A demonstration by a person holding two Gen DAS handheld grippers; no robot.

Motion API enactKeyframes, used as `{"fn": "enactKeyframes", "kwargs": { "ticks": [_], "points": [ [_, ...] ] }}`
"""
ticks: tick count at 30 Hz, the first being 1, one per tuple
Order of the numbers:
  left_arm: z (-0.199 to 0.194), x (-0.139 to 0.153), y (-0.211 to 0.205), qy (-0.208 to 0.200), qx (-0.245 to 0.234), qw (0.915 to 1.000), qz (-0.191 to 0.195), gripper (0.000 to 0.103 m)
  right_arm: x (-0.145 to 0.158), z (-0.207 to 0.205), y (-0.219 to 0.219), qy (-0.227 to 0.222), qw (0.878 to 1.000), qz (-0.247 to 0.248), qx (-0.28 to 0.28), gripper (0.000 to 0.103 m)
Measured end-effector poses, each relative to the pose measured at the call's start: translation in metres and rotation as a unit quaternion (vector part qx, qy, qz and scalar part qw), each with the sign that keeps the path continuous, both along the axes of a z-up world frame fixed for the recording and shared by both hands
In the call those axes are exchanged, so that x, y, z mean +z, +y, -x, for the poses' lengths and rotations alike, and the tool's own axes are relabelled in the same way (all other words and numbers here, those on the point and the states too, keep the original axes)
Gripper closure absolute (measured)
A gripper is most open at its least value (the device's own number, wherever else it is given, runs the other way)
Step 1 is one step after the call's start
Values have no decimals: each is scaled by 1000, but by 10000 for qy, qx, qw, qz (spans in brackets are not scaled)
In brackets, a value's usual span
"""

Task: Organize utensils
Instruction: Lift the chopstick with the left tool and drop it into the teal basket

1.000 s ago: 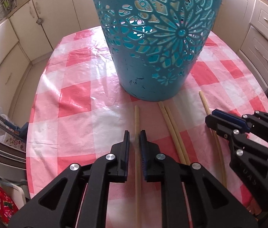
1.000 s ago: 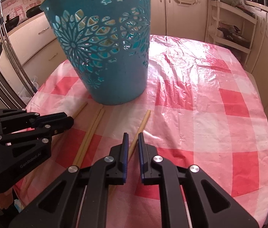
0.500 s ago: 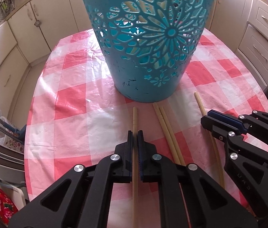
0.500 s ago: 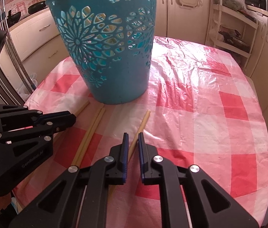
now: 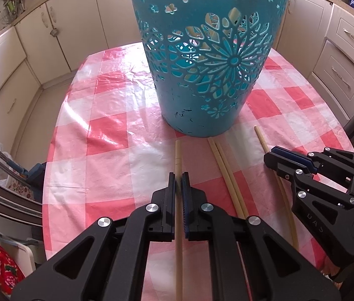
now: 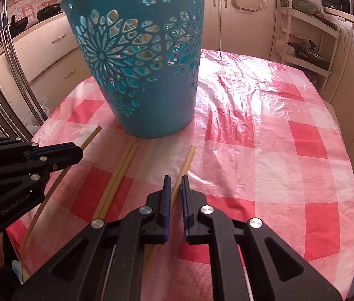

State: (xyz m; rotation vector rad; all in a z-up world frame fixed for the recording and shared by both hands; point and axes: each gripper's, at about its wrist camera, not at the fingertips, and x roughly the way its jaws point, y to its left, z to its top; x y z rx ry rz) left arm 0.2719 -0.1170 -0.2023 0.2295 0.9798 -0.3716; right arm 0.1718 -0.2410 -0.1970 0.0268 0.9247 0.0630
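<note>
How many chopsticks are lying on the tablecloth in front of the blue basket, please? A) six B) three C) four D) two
C: on the tablecloth below the blue basket lie a single chopstick between the left gripper fingers, a touching pair, and another single chopstick running under the right gripper.

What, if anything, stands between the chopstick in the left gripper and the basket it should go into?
Nothing visible does. The left gripper is shut on the chopstick, whose far tip points at the foot of the teal basket, with only bare checked tablecloth between them. The basket's wall must be cleared from above.
</note>
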Motion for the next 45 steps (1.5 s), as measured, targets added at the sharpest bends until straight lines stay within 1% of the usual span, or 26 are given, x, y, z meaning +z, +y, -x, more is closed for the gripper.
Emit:
{"fn": "enactKeyframes", "kwargs": {
  "ticks": [5,12,19,22,25,36,40,45],
  "points": [
    [4,5,3,-104,-28,9999,37,98,1,0,0,-1,10000,16,-3,94],
    [11,23,16,-303,54,9991,291,98,1,1,0,-2,10000,15,-2,94],
    [20,43,35,-461,252,9959,741,98,2,0,4,-9,10000,78,25,92],
    [25,52,38,-563,270,9943,860,98,2,1,5,-13,9999,91,45,91],
    [30,62,43,-618,305,9917,1087,98,2,0,7,-17,9999,129,67,89],
    [51,93,53,-990,312,9828,1530,98,2,1,9,-22,9998,157,76,88],
    [59,107,60,-1152,289,9764,1803,98,2,2,9,-25,9998,172,78,88],
    [70,124,66,-1363,250,9699,2001,98,1,2,9,-26,9998,174,80,88]
  ]
}}
